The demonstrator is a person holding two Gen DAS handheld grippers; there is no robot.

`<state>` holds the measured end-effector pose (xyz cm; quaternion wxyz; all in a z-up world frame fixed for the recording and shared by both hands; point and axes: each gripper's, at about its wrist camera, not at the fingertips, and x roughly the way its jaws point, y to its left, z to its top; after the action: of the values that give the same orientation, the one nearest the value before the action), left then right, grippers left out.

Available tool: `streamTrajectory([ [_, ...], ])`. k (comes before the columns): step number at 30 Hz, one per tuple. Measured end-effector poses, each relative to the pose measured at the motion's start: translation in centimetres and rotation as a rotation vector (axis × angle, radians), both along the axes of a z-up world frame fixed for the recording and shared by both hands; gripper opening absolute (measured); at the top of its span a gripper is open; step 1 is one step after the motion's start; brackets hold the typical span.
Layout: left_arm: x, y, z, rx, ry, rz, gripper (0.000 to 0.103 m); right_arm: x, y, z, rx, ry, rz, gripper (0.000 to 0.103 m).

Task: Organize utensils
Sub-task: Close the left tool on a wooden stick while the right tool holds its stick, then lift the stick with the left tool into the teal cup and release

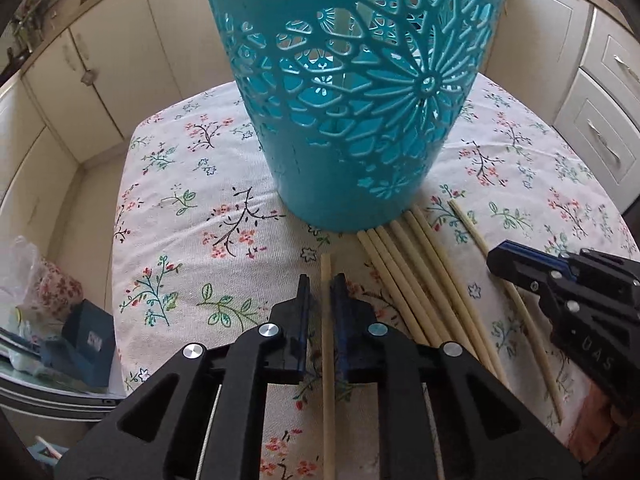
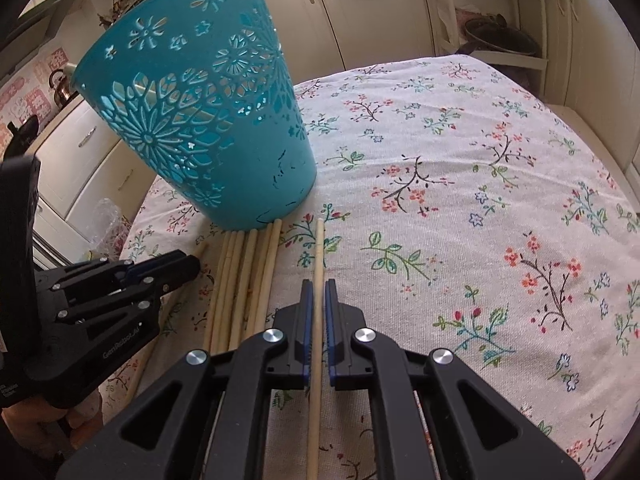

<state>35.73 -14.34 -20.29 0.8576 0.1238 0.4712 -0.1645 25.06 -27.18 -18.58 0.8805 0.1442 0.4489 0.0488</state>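
A tall teal cut-out basket (image 1: 352,100) (image 2: 208,128) stands upright on the floral tablecloth. Several pale wooden chopsticks (image 1: 416,264) (image 2: 248,268) lie side by side against its base. In the left wrist view my left gripper (image 1: 322,282) is drawn in around one chopstick (image 1: 326,266) lying left of the bundle, its tip poking past the fingers. My right gripper (image 2: 319,285) is shut on another chopstick (image 2: 319,240) right of the bundle. Each gripper shows in the other's view, the right gripper (image 1: 498,258) and the left gripper (image 2: 192,262). Both point down at the table.
The tablecloth (image 2: 440,160) spreads wide to the right of the basket. Cream cabinets (image 1: 104,64) ring the table. A plastic bag and a dark blue box (image 1: 88,336) sit off the table's left edge. A kettle (image 2: 60,84) stands on the far counter.
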Motion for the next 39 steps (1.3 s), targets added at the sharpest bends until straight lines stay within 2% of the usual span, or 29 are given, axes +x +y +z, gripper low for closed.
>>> streamTrajectory([
  [1,0.0,-0.1,0.0,-0.003,-0.003,0.002,0.005,0.1,0.2,0.0,-0.013,-0.002,0.005,0.007],
  [4,-0.5,-0.2,0.0,-0.009,-0.007,0.008,0.005,0.2,0.4,0.0,-0.039,-0.007,0.017,0.007],
  [6,-0.9,0.5,0.1,-0.048,0.009,0.027,0.005,0.1,0.2,0.0,-0.034,-0.008,0.017,0.007],
  [10,-2.4,3.4,1.7,-0.212,-0.001,0.057,0.005,0.1,-0.2,-0.1,-0.013,-0.008,0.015,0.007],
  [13,-3.3,5.6,4.2,-0.325,-0.053,0.071,0.005,0.1,-0.3,-0.1,0.002,-0.008,0.012,0.007],
  [17,-3.7,9.0,9.9,-0.507,-0.172,0.091,0.005,0.0,-0.4,-0.1,0.009,-0.008,0.008,0.007],
  [23,-2.6,9.3,18.0,-0.661,-0.364,0.08,0.005,-0.1,-0.6,-0.2,0.021,-0.009,0.004,0.007],
  [28,1.0,7.2,21.5,-0.71,-0.45,0.073,0.005,-0.2,-0.8,-0.2,0.036,-0.009,0.001,0.007],
  [35,6.6,4.8,21.7,-0.741,-0.498,0.139,0.005,-0.1,-1.3,-0.3,0.068,-0.008,-0.002,0.007],
  [39,8.3,4.1,21.3,-0.738,-0.51,0.156,0.005,-0.1,-1.3,-0.4,0.083,-0.007,-0.004,0.007],
])
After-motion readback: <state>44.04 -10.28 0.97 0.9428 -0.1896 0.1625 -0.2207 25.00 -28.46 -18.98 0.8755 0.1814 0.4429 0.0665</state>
